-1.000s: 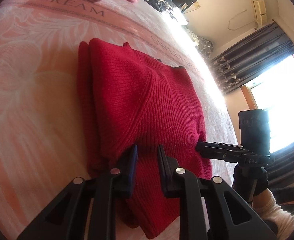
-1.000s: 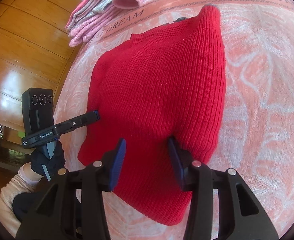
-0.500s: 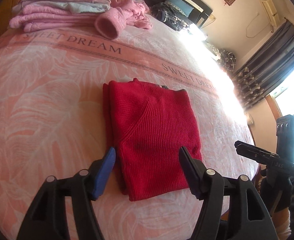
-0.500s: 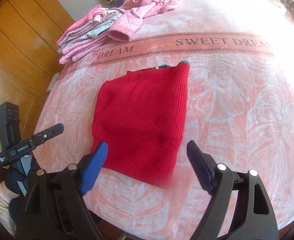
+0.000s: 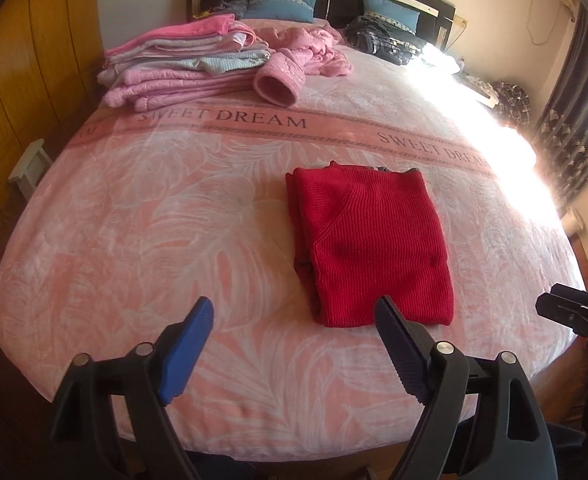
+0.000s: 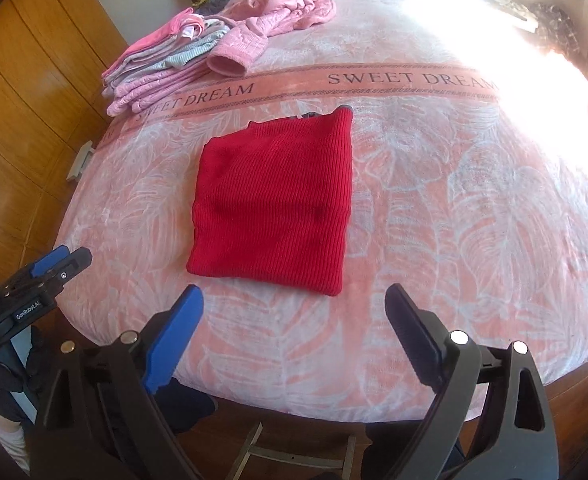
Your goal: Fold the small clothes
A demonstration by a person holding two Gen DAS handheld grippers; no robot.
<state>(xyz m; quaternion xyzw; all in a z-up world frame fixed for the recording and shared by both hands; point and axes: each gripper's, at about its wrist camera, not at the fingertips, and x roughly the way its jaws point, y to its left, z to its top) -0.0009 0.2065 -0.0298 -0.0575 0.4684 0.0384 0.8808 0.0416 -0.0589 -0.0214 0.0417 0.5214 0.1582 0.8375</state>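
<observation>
Both pairs of fingers are spread wide and hold nothing: the left gripper [image 5: 294,346] and right gripper [image 6: 294,332] hover off the near edge of the pink leaf-patterned bed [image 5: 141,216]. Beyond them, apart from the fingers, the folded red ribbed knit sweater [image 6: 273,204] lies flat mid-bed. Behind the sweater sits a stack of folded pink and grey clothes [image 5: 181,64] beside a crumpled pink quilted jacket [image 5: 306,52].

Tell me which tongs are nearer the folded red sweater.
Left, though only narrowly. The left tongs hang open at the red sweater's near edge, one fingertip overlapping its corner in that view. The right tongs hang open with bedspread showing between fingertips and sweater.
</observation>
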